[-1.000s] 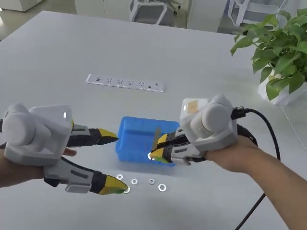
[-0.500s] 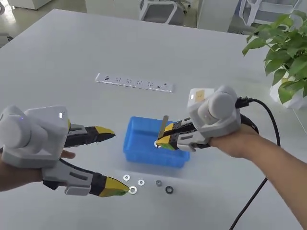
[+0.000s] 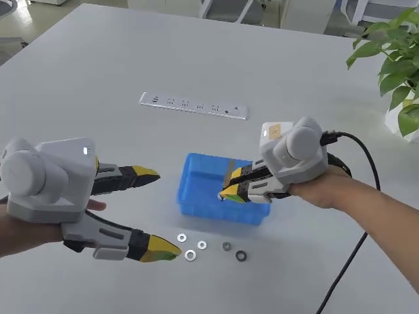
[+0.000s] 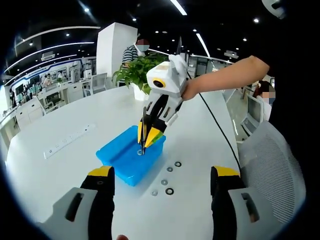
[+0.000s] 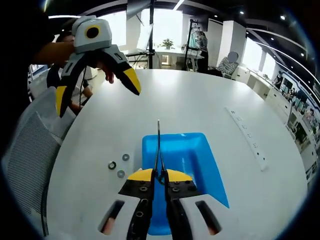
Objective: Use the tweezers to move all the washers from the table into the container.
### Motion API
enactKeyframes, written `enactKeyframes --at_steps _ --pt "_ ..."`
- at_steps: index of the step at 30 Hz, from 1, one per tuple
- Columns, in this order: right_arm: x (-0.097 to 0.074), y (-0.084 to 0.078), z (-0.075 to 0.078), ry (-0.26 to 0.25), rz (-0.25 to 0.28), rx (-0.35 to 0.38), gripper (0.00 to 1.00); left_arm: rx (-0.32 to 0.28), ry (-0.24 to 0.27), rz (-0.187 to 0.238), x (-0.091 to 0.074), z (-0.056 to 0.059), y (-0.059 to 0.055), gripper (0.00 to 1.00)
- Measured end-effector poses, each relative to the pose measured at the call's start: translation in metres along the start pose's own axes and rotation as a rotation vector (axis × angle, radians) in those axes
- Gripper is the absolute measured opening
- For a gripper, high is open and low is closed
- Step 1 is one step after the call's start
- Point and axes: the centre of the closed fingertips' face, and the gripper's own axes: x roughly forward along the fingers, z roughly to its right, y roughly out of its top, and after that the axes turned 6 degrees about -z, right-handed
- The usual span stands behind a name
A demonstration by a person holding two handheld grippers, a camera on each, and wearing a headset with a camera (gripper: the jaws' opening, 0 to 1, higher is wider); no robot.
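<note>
Washers (image 3: 201, 245) go into the blue container (image 3: 196, 190) — my right gripper (image 3: 226, 191), clenched on the tweezers (image 5: 158, 145), holds their tips down inside it. Whether they carry a washer I cannot tell. If so, I should ease the squeeze slightly, low over the floor, keeping hold of the tweezers. My left gripper (image 3: 167, 213) hangs spread wide, empty. Five washers lie loose on the table (image 3: 98, 65), just on my side of the container — small flat rings, mostly bright, one darker.

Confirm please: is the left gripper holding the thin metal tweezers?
No, the thin metal tweezers sit clamped in the right gripper, and the left gripper is open.
</note>
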Motion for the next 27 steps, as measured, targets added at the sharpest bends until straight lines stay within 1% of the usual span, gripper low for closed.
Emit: enactKeyframes --at_steps 10,14,16,19,20,21,24,27 --pt "0.014 -0.014 0.008 0.014 -0.014 0.016 0.08 -0.004 0.0 -0.008 0.005 -0.005 -0.003 0.83" --pt "0.018 -0.018 0.008 0.022 -0.021 0.02 0.08 -0.001 0.004 -0.009 0.006 -0.009 -0.003 0.82" --pt "0.019 -0.019 0.008 0.026 -0.019 0.024 0.08 0.01 0.006 -0.01 0.008 -0.011 -0.002 0.81" --pt "0.021 -0.022 0.007 0.03 -0.027 0.024 0.08 0.028 0.011 -0.009 0.011 -0.016 0.002 0.77" --pt "0.021 -0.022 0.007 0.031 -0.029 0.025 0.08 0.047 0.021 -0.013 0.013 -0.019 0.004 0.74" --pt "0.022 -0.024 0.006 0.032 -0.033 0.023 0.08 0.062 0.032 -0.015 0.014 -0.022 0.006 0.71" --pt "0.023 -0.028 0.007 0.026 -0.04 0.025 0.08 0.083 0.024 -0.02 0.021 -0.028 0.012 0.58" --pt "0.022 -0.028 0.007 0.028 -0.038 0.02 0.08 0.101 0.023 -0.019 0.026 -0.033 0.018 0.55"
